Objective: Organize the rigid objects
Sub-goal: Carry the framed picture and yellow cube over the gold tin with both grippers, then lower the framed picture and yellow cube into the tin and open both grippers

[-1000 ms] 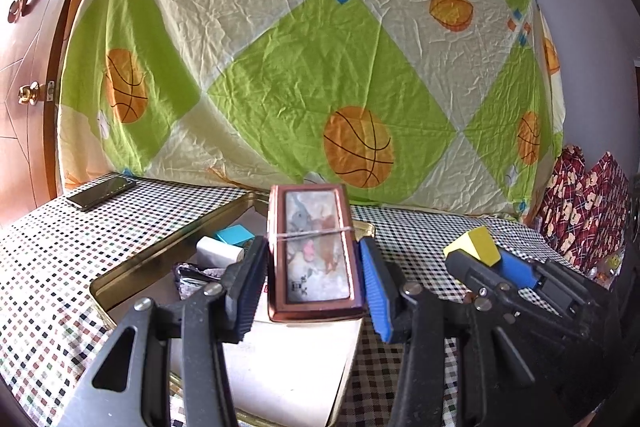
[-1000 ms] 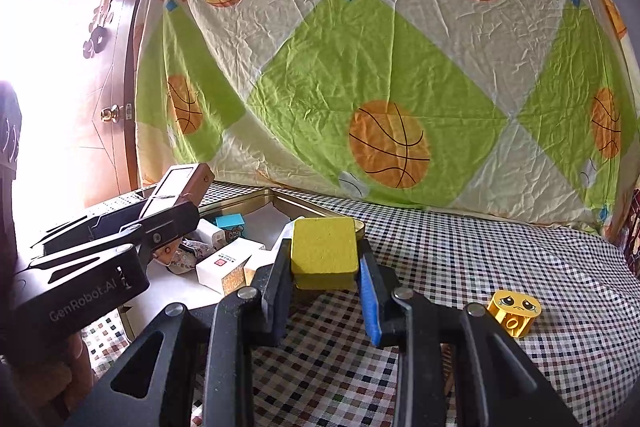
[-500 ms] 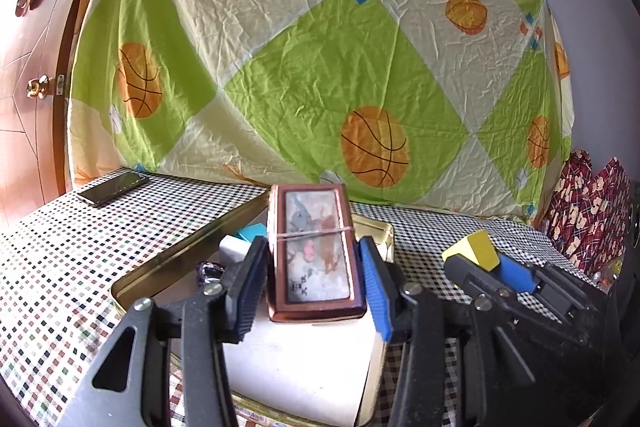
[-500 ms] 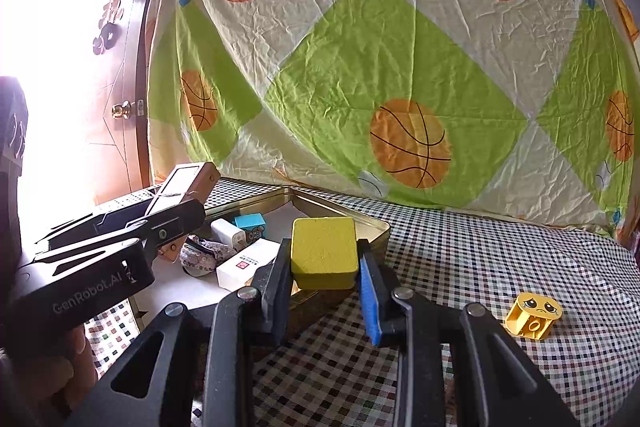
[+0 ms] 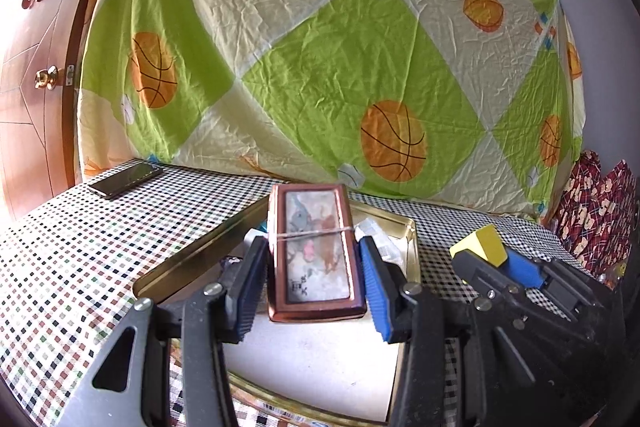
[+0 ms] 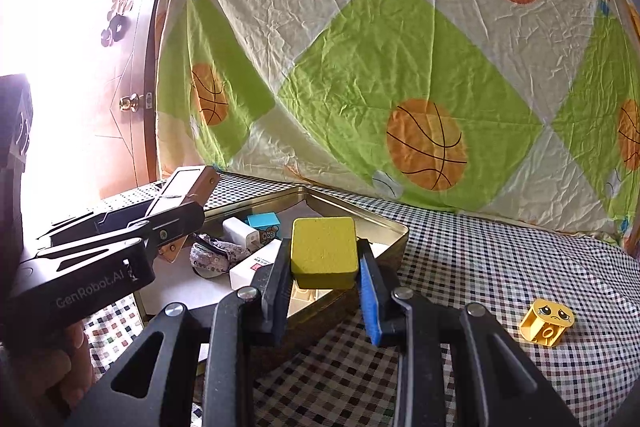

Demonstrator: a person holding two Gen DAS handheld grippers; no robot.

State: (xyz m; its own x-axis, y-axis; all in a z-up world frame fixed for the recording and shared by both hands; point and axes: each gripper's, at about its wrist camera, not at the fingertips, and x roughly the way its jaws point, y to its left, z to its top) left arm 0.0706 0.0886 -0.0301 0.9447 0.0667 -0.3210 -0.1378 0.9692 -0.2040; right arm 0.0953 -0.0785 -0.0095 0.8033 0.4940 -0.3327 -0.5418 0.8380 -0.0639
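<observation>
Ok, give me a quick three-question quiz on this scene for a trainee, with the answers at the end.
1. True or false: the left gripper is empty.
2. What does the right gripper hold? A) a phone B) a yellow block C) a white box
3. Where does the small yellow face toy lie: inside the gold tin tray or outside it?

Key:
1. False: it is shut on the copper-framed picture case.
2. B.
3. Outside, on the checked tablecloth, apart from the tray on the picture's right in the right wrist view.
</observation>
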